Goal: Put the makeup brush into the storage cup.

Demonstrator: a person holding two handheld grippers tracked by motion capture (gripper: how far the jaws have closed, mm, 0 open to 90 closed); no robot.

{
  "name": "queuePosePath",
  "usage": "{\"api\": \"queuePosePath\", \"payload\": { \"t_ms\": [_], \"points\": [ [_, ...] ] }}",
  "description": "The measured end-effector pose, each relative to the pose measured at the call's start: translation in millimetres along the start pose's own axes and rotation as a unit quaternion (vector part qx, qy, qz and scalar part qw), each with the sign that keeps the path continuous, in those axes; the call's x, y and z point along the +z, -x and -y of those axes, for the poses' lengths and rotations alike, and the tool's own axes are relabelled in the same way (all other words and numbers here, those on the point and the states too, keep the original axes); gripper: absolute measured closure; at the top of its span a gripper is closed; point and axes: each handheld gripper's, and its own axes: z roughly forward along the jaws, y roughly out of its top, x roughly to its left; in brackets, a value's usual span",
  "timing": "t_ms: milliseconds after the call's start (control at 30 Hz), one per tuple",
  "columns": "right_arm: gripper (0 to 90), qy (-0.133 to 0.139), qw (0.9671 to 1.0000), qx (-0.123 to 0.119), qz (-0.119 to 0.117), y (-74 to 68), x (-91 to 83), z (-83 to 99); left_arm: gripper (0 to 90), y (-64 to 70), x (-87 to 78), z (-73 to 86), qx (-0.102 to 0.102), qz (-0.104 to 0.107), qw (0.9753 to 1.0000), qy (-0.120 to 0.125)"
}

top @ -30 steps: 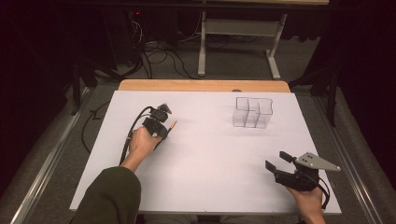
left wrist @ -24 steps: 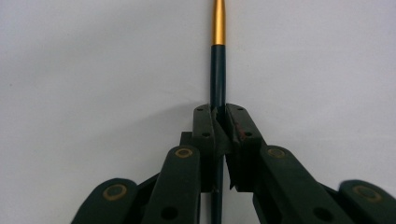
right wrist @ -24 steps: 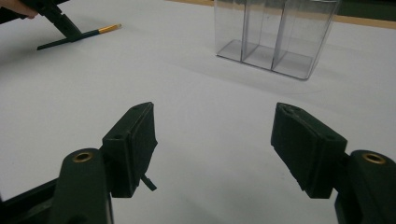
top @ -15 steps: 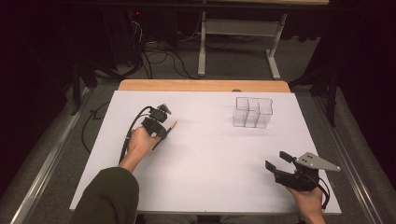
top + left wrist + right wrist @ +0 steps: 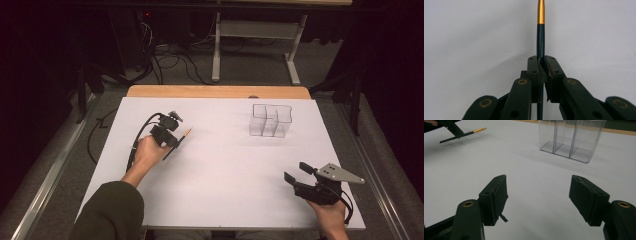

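Note:
A thin dark pen with a gold tip is clamped between the jaws of my left gripper, which is shut on it just above the white table. In the high view the left gripper is at the table's left middle, and the pen points right and away. My right gripper rests near the front right edge, and in the right gripper view it stands wide open with nothing between its fingers. A clear plastic organiser with several compartments stands at the back right, also seen as the organiser.
The white table top ends at a wooden strip along its far edge. Beyond it are cables and a desk frame on the floor. A metal rail runs along the table's left side.

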Motion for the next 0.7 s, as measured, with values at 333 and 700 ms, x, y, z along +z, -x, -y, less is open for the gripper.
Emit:
{"api": "queuePosePath", "payload": {
  "t_ms": [333, 700],
  "points": [
    [32.2, -0.001, 1.0000, 0.002, -0.001, -0.8, 0.4, -0.1, 82.5, 4.7, -15.0, 5.5, 0.008, 0.020, 0.9993, 0.029],
    [31.9, -0.001, 1.0000, 0.002, -0.002, -1.1, 0.8, -0.1, 82.5, 6.0, -28.5, 17.1, 0.004, 0.049, 0.9964, 0.069]
  ]
}}
